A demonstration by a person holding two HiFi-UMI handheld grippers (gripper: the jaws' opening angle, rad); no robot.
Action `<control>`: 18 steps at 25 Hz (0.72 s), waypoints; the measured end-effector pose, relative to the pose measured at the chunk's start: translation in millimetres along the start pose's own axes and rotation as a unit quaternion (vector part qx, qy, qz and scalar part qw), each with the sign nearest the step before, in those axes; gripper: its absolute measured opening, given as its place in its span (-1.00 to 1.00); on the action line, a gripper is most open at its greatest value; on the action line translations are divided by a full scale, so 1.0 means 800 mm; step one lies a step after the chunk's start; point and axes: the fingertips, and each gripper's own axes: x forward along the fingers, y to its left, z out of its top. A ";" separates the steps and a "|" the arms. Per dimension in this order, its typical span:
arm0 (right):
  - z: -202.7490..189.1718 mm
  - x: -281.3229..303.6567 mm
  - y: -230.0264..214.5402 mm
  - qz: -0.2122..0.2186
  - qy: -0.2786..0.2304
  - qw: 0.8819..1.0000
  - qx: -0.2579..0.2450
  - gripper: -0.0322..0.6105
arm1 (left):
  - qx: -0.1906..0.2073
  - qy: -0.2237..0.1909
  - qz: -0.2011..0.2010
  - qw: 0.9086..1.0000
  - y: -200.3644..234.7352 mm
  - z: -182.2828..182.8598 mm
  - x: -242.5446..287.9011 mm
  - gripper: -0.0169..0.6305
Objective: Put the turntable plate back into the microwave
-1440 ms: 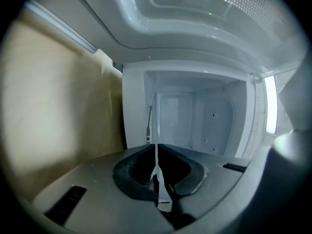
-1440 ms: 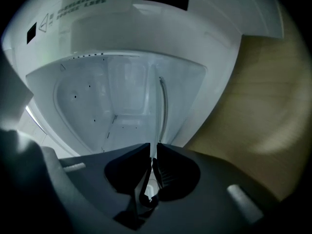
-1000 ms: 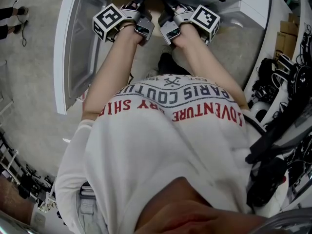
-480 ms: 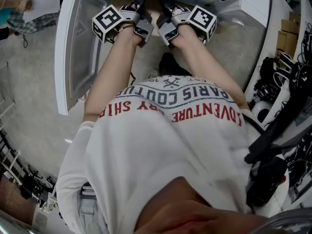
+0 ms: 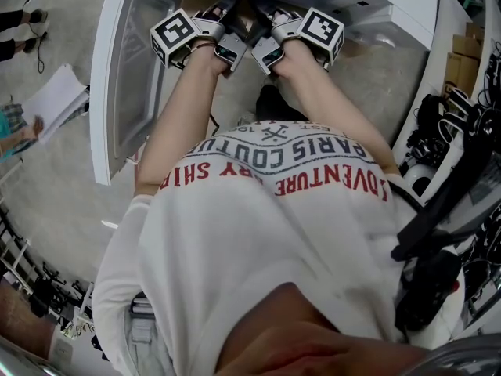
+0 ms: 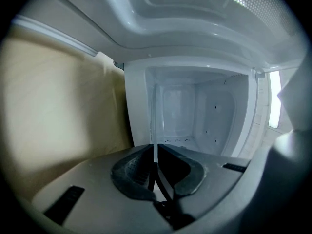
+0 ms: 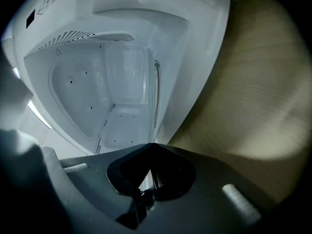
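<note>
The glass turntable plate (image 6: 155,121) stands on edge, a thin clear line running up from between the left gripper's (image 6: 155,149) dark pads. In the right gripper view the same plate (image 7: 156,91) rises from the right gripper (image 7: 152,150), which is also shut on its rim. Beyond both lies the white microwave cavity (image 6: 204,116) (image 7: 97,96), with nothing on its floor. In the head view the left gripper (image 5: 228,8) and right gripper (image 5: 262,12) sit close together at the microwave's mouth. The plate itself is hard to make out there.
The microwave door (image 5: 117,92) hangs open on the left. A beige wooden surface (image 6: 63,96) (image 7: 253,82) flanks the oven. Cables and dark gear (image 5: 462,131) crowd the right side. A bystander's hand with paper (image 5: 55,104) is at far left.
Both grippers have edged a little closer together and further toward the microwave opening. The bystander with the paper has shifted at the left edge.
</note>
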 end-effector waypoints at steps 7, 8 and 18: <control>-0.001 0.003 -0.002 0.003 -0.002 1.000 -0.001 -0.90 | 0.010 0.015 -0.006 1.000 0.004 -0.008 -0.010 -0.91; -0.002 0.002 -0.002 0.003 -0.001 1.000 -0.002 -0.90 | 0.011 0.019 -0.006 1.000 0.006 -0.011 -0.012 -0.91; 0.001 -0.028 -0.008 0.008 -0.012 1.000 -0.025 -0.90 | 0.048 0.062 -0.015 0.997 0.020 -0.042 -0.019 -0.91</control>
